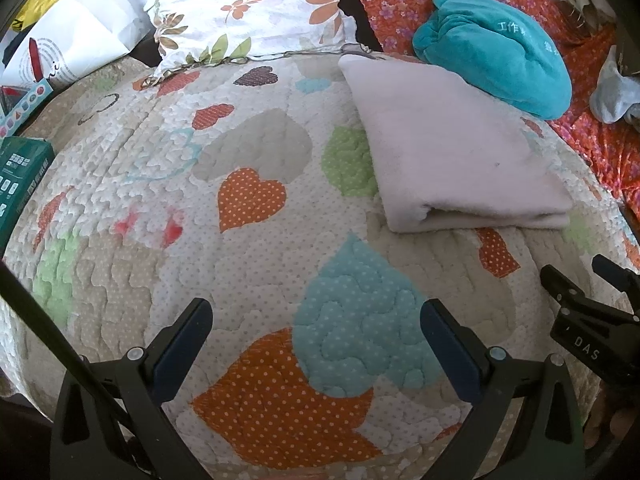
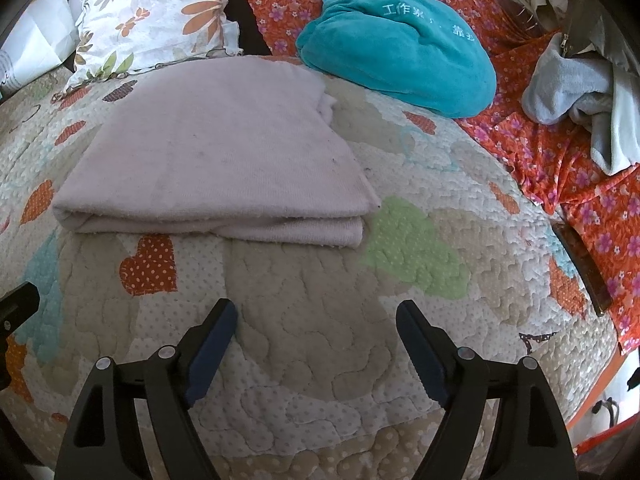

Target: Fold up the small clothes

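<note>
Each camera sits on its own gripper and looks forward and steeply down along the two fingers, close above the heart-patterned quilt (image 1: 256,200) on the bed. The left wrist view stands more to the left, with the folded pale cloth (image 1: 460,148) on its right; the right wrist view has the cloth (image 2: 216,152) on its left. Both views share this cloth, the teal bundle (image 1: 492,52) behind it and the floral pillow (image 1: 240,8).

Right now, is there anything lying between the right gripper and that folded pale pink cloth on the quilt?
Nothing visible. The right gripper is open and empty, and only bare heart-patterned quilt lies between it and the folded pink cloth. The teal bundle sits beyond the cloth, out of the way.
</note>
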### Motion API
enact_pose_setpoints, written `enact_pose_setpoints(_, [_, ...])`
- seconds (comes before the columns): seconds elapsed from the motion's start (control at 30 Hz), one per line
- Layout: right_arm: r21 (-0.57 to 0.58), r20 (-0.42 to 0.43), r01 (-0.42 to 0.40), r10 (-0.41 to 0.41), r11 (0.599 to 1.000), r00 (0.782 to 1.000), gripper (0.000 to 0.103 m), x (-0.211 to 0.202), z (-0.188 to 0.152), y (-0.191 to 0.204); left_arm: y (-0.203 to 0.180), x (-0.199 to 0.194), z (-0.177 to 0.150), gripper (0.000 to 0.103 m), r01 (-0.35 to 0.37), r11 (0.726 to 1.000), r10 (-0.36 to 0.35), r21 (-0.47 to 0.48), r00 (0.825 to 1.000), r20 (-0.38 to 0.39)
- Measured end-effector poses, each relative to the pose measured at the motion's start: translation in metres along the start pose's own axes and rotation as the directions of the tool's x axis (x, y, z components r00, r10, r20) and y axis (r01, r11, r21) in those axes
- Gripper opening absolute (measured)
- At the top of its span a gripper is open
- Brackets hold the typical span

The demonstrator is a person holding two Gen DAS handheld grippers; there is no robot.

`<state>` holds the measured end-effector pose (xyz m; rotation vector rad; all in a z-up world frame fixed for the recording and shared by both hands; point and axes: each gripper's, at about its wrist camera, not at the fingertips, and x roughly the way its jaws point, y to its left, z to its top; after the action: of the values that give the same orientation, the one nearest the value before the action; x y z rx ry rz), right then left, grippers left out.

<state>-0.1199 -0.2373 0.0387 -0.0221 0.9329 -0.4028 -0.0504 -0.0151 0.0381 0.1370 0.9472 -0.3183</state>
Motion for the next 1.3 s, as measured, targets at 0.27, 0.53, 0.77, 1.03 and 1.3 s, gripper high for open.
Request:
enact_pose_setpoints(0.27, [-0.001,0.000,0.000,0.000,1.000,1.000,0.086,0.0001,0.0002,-0.0002,0.0019,-0.0007,0.0006,0.103,0.000,1.000,0.000,-0.007,1.000,-0.001])
enact_pose_setpoints(0.53, [-0.001,0.000,0.000,0.000,1.000,1.000,0.086,-0.0003,0.0000,0.0003,0.0013,0.0004,0.0006,0.103,-0.001,1.000,0.001,-0.002,1.000,-0.004])
enact_pose_setpoints(0.77, [-0.001,0.000,0.000,0.000,1.000,1.000,0.086,-0.0004,-0.0001,0.0005,0.0009,0.0012,-0.0001,0.103,0.002,1.000,-0.002,-0.001,1.000,-0.007])
enact_pose_setpoints(1.03, [0.002,0.002,-0.006,0.006,1.000,1.000,0.086,-0.0015,0.0000,0.0010,0.0005,0.0015,-0.0001,0.103,0.001,1.000,-0.001,0.002,1.000,-0.010])
enact_pose_setpoints(1.3, [-0.010,0.016,-0.018,0.018,1.000,1.000,0.086,-0.0044,-0.0001,0.0070,0.0006,0.0008,-0.0001,0.103,0.008,1.000,-0.008,0.000,1.000,-0.008])
